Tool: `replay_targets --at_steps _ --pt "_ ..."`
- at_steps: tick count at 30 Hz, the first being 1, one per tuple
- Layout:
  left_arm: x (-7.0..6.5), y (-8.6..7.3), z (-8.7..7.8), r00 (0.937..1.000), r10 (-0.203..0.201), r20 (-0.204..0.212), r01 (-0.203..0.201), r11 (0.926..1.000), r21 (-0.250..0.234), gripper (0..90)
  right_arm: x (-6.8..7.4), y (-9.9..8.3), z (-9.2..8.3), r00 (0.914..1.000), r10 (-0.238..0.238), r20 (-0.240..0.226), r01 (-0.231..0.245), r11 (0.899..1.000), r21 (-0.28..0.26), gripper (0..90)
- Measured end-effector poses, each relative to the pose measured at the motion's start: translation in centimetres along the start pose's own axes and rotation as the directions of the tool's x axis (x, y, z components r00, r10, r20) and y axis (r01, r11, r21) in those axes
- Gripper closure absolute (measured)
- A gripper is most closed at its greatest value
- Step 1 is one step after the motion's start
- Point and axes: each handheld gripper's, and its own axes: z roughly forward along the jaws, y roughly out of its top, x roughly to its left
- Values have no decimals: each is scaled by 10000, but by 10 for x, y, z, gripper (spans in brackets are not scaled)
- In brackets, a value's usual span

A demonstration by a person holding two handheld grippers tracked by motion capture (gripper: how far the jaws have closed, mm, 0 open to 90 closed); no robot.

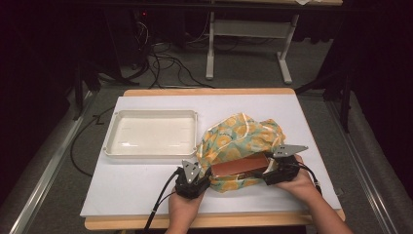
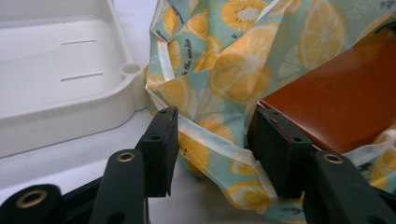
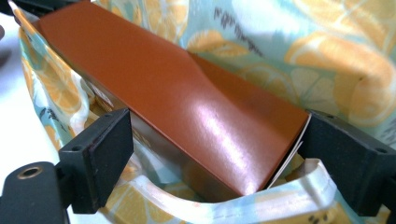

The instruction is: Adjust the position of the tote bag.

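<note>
A white tray sits on the left part of the table. It is shallow and has a raised rim. In the left gripper view its corner stands just beside the bag.

Next comes the left gripper, held in the person's left hand near the front edge of the table. Its jaws point at the left end of the bag. In the left gripper view the jaws stand apart, with the white hem of the bag running across the gap between them. The left jaw touches nothing. The right jaw sits right up against the corner of the brown box. The gripper is not squeezing anything; the fingers are let go.

In the middle lies the bag. It is soft, pale green and covered with orange slices. It is crumpled in a heap on the table, to the right of the tray, and its mouth faces the person. The brown box lies in that mouth, flat and long, with the bag's cloth under it and around it.

On the right is the right gripper, held in the person's right hand. In the right gripper view its jaws stand on either side of the near end of the brown box. The right jaw touches the edge of the box. The left jaw sits a little way off from the box, with a gap showing. So this gripper is loose around the box and not pinching it. The bag's hem curls just under the box end.
</note>
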Motion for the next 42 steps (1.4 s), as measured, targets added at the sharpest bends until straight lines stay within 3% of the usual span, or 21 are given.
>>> replay_targets --at_steps 5,11,17,22,25,26,27,29,30,34,39,42 --pt "2 -1 8 9999 -114 -59 116 9992 385 506 0 -2 8 9999 -145 7 144 9993 359 105" --pt "8 1 16 9995 -268 -167 277 9977 612 531 6 -8 1 9987 -303 403 293 9993 234 234" --pt "17 4 21 9990 -74 -435 116 9952 967 481 12 -13 -6 9964 -335 778 324 9993 159 339" --pt "13 2 20 9990 265 -361 -225 9939 1078 517 14 -11 -7 9947 -307 981 306 9995 31 342" --pt "13 1 22 9992 259 -308 -212 9895 1427 507 15 -10 -10 9955 -223 920 239 9996 -161 334" --pt "7 0 23 9952 873 -440 -792 9838 1606 495 12 -8 -12 9969 94 786 -61 9991 -422 305" --pt "4 -1 23 9924 1131 -489 -1033 9802 1691 487 10 -6 -12 9968 209 773 -171 9986 -493 277" --pt "3 -1 22 9905 1270 -527 -1164 9784 1707 480 7 -5 -11 9969 392 678 -352 9977 -587 254" --pt "3 -1 22 9915 1175 -553 -1067 9800 1679 465 1 -4 -8 9976 584 371 -556 9958 -732 220" --pt "7 0 23 9943 881 -605 -770 9830 1664 454 -3 -4 0 9973 728 133 -719 9956 -603 189" --pt "6 0 24 9938 919 -619 -802 9821 1707 461 -1 -4 5 9988 458 196 -453 9987 -248 191" --pt "8 0 23 9954 622 -733 -495 9851 1645 485 5 -5 1 9998 55 167 -52 9998 -189 281"
